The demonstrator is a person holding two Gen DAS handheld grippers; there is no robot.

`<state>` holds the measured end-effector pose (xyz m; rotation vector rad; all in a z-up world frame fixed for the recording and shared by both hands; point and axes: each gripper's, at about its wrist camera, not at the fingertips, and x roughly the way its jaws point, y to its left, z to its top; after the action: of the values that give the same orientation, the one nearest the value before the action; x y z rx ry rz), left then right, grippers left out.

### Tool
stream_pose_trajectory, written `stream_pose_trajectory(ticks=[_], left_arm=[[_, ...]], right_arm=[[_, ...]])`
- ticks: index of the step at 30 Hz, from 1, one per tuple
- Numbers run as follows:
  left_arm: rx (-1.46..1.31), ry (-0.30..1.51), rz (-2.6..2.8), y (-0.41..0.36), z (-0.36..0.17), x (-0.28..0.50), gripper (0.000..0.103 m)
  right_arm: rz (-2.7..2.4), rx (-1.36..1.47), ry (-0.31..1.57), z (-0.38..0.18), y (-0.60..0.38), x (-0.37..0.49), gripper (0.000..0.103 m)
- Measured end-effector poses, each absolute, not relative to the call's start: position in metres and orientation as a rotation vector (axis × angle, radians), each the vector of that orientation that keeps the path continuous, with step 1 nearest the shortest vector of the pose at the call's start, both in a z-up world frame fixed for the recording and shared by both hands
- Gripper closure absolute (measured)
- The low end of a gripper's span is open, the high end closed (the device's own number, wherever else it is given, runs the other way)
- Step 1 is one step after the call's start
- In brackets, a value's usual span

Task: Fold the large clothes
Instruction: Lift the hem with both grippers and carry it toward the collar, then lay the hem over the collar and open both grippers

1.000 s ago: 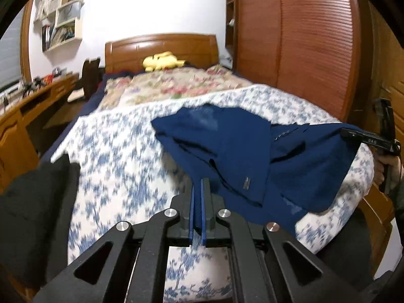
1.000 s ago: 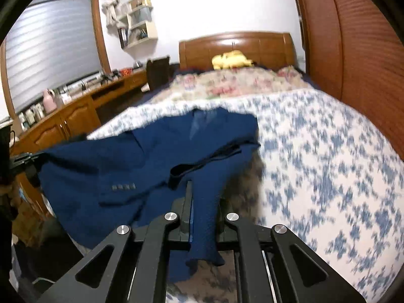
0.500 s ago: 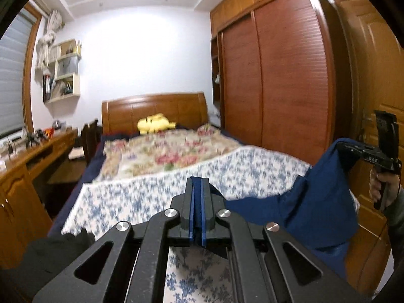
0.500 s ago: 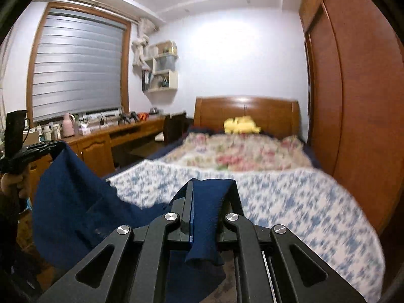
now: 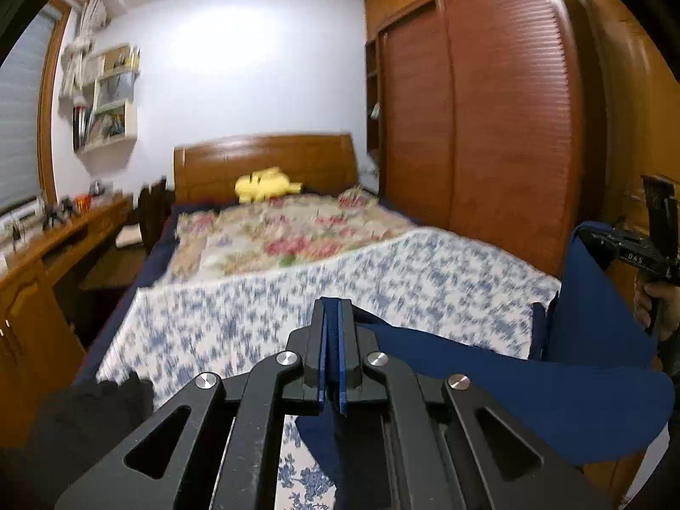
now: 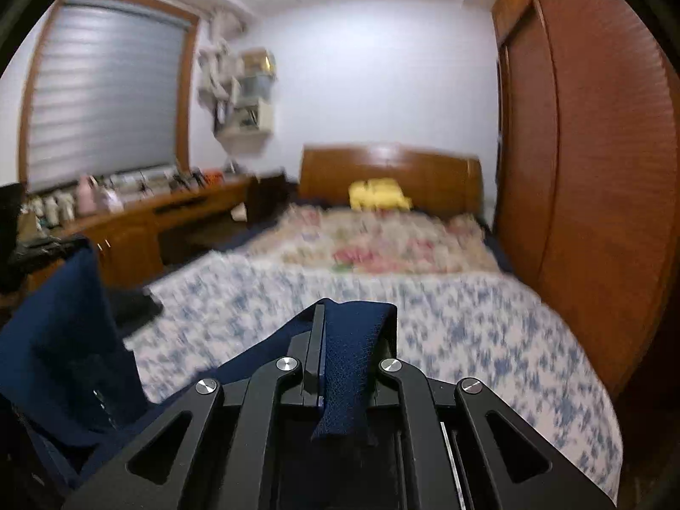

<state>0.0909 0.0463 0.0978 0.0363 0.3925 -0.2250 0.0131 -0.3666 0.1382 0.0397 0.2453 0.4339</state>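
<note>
A: Jacket [image 5: 531,391] status?
B: Held stretched above the bed [image 5: 297,306] foot. Left gripper [image 5: 332,318] is clamped on one edge, right gripper [image 6: 352,327] is pinched on the other (fabric bunched between its pads).

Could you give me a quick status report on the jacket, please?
Left gripper and right gripper both shut on jacket. Jacket hangs between them, above bed. Nothing in the way.

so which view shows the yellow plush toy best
Left wrist view: the yellow plush toy sits fairly sharp against the wooden headboard. The right wrist view shows the same toy only as a motion-blurred yellow patch.
</note>
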Motion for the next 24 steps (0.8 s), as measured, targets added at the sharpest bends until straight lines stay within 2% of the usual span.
stream_pose_trajectory(ticks=[9,13,17,19,24], left_arm=[[0.005,0.522,-0.161,0.044,-0.001,0.153,0.099],[-0.013,0.546,-0.152,0.037,-0.034,0.168,0.099],[0.06,0.543,-0.116,0.028,-0.047,0.165,0.099],[0.063,0.527,-0.12,0.03,-0.046,0.159,0.099],[0.049,0.501,-0.18,0.028,-0.046,0.153,0.098]], right_arm=[[0.316,-0.1,0.48,0.044,-0.313,0.085,0.094],[0.287,-0.117,0.55,0.035,-0.297,0.12,0.093],[0.263,-0.081,0.575,0.046,-0.291,0.143,0.087],[0.262,-0.063,0.574,0.046,-0.285,0.145,0.081],[0.276,-0.08,0.524,0.032,-0.273,0.13,0.056]])
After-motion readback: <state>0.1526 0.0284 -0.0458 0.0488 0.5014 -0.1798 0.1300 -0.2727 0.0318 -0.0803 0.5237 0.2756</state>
